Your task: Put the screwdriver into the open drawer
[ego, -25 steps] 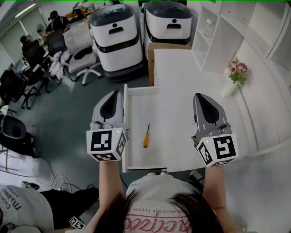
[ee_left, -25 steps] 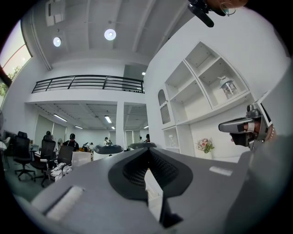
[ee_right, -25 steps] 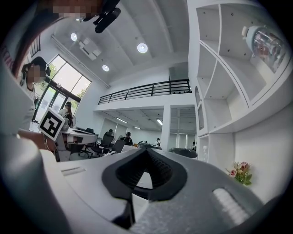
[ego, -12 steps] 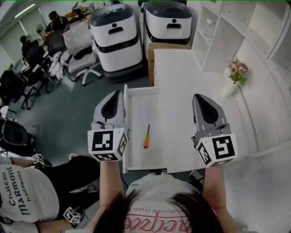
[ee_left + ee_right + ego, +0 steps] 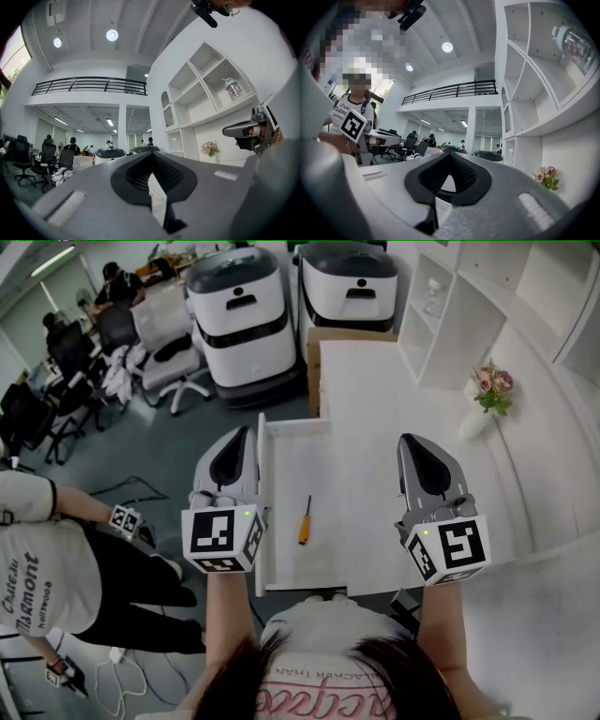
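Already the screwdriver [image 5: 303,519], slim, with an orange plastic handle and a dark metal shaft, was found lying flat inside the open drawer [image 5: 260,512], a shallow, smooth white tray. Only a clean retreat seemed needed, with the drawer left unbumped. The left gripper [image 5: 242,431] and right gripper [image 5: 409,438], both grey moulded shells, were held at either side with jaws together and empty.

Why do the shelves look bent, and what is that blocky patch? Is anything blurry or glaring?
Left gripper view: a wide lens bows the shelves and rims the picture black; ceiling lamps glare white. Right gripper view: the blocky patch was laid on afterwards to hide a face; the right claw near the lens looks soft. Head view: even light, the screwdriver sharp, edges curved.
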Demonstrator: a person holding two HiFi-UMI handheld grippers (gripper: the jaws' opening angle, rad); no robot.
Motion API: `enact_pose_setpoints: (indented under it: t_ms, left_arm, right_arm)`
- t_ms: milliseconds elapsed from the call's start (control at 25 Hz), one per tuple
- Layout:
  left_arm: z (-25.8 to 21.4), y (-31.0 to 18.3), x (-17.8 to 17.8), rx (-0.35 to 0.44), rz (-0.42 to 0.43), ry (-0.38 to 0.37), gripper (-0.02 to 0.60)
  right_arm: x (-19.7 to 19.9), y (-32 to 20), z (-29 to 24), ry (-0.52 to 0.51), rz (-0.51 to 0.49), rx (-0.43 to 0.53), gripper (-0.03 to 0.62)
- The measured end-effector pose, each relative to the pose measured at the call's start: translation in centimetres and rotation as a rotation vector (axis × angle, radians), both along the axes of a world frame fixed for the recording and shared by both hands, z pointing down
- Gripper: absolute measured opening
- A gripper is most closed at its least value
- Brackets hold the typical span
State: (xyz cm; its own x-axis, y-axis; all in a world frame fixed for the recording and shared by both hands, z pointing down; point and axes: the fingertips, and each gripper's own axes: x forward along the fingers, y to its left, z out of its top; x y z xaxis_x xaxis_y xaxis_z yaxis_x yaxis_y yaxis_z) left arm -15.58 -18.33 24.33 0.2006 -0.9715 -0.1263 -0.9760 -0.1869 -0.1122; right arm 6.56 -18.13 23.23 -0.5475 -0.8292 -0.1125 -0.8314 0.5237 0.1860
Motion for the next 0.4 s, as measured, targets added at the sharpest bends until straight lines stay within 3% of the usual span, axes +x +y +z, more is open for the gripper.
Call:
enact_pose_setpoints:
  t_ms: [400]
  left_arm:
    - [-0.3, 0.15, -0.36, 0.001, 0.003, -0.001, 0.018]
  right_arm:
    - [-0.46, 0.18, -0.33, 0.002, -0.001, 0.0, 0.0]
